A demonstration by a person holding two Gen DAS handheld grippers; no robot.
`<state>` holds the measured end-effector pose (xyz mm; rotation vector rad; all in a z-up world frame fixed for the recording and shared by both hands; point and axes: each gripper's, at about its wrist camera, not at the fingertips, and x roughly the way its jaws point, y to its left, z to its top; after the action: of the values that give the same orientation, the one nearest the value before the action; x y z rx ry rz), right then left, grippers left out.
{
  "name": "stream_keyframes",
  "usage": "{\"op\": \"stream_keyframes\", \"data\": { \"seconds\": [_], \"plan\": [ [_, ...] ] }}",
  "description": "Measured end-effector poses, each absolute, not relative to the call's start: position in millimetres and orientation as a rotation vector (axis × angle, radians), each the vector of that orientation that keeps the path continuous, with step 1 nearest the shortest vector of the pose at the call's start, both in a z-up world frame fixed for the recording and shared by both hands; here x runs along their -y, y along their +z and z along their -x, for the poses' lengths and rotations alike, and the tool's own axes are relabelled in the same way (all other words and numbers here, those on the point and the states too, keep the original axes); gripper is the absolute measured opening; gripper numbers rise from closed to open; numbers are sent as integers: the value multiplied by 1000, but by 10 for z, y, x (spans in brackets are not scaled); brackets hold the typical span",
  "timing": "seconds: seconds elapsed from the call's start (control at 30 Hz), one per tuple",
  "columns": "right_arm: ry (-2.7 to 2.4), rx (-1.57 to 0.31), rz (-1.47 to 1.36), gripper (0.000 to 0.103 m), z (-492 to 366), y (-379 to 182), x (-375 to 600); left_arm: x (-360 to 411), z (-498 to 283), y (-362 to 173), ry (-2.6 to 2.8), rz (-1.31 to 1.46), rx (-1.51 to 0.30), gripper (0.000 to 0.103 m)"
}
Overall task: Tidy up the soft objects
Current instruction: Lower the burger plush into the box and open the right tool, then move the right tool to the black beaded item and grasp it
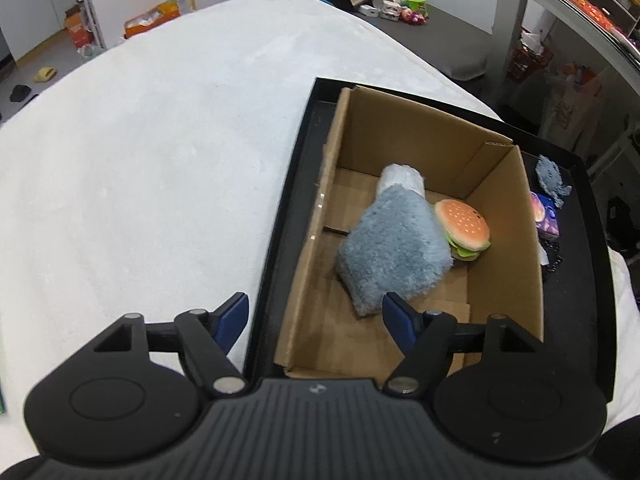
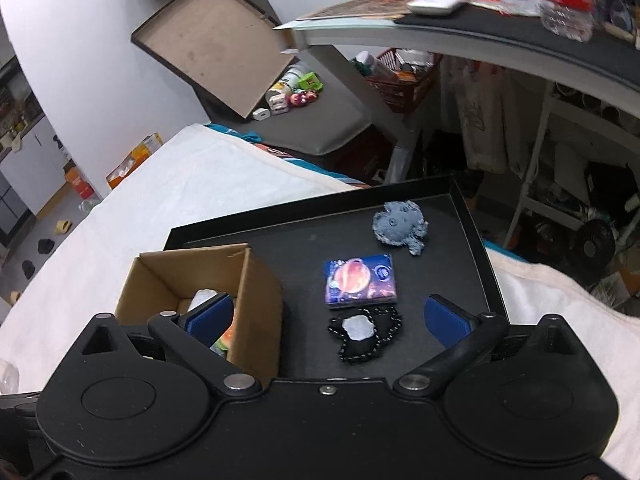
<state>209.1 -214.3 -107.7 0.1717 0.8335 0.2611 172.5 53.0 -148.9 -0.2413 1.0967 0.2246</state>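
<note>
Fluffy blue-grey mitt (image 1: 394, 246) lies slumped in cardboard box (image 1: 404, 128), touching burger toy (image 1: 464, 229); box sits on black tray (image 2: 468, 216); grey plush (image 2: 400, 226) on tray beside box; left gripper (image 1: 316, 322) jaws spread, empty; right gripper (image 2: 330, 318) jaws spread, empty.

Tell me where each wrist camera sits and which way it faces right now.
Left wrist: on the left gripper, jaws open, looking down into the brown cardboard box at a fluffy grey-blue plush and plush hamburger.
Right wrist: on the right gripper, jaws open, facing the black tray with a planet-print pouch.
Shared: box, tray, pouch, white blanket.
</note>
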Motion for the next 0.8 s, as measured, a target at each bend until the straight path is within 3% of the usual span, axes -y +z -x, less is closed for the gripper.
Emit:
{"op": "stream_keyframes", "data": {
  "seconds": [0.33, 0.47, 0.8],
  "plan": [
    [251, -874, -216, 103, -2181, -1306, 2350, -456, -1795, -1459, 237, 190, -1090, 72],
    [252, -909, -215, 103, -2219, -1434, 2348, -385, -1827, -1459, 254, 144, -1078, 88],
    [262, -957, -207, 103, -2328, -1642, 2318, -244, -1955, -1491, 250, 95, -1115, 91]
  ]
}}
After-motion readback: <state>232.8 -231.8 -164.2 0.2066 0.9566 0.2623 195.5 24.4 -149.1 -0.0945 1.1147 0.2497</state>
